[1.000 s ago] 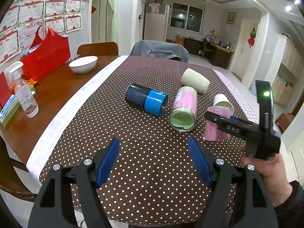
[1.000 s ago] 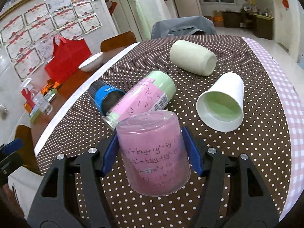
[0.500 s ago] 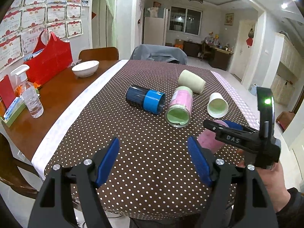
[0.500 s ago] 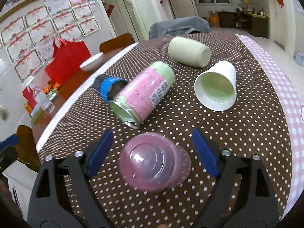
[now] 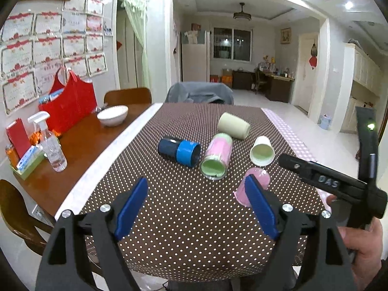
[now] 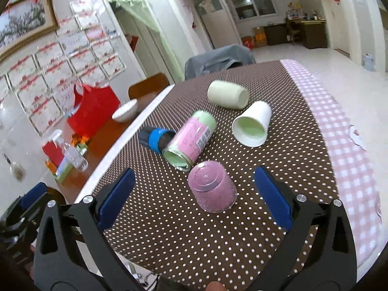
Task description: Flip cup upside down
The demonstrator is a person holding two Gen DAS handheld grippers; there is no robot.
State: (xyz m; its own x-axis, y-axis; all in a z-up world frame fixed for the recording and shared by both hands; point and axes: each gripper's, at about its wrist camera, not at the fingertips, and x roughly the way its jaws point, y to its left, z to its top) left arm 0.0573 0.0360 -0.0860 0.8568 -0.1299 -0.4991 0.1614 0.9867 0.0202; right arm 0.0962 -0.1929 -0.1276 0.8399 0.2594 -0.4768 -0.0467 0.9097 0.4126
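The pink cup (image 6: 212,190) stands mouth-down on the dotted table (image 6: 218,242), closed base up, so its long axis runs vertical; it looks already flipped. It sits ahead of the right gripper (image 6: 195,197), between the lines of the two blue fingers (image 6: 272,197) and apart from both. Those fingers are spread wide and grip nothing, which fits a cup let go to stand on its own rim. In the left wrist view the cup (image 5: 258,179) peeks out just behind the right-side finger of the left gripper (image 5: 196,207), whose fingers are likewise spread and empty, well short of the cup. Just beyond the cup lie a pink-and-green can (image 6: 190,140), a white cup (image 6: 253,125), a cream cup (image 6: 228,94) and a blue cup (image 6: 156,139), all on their sides.
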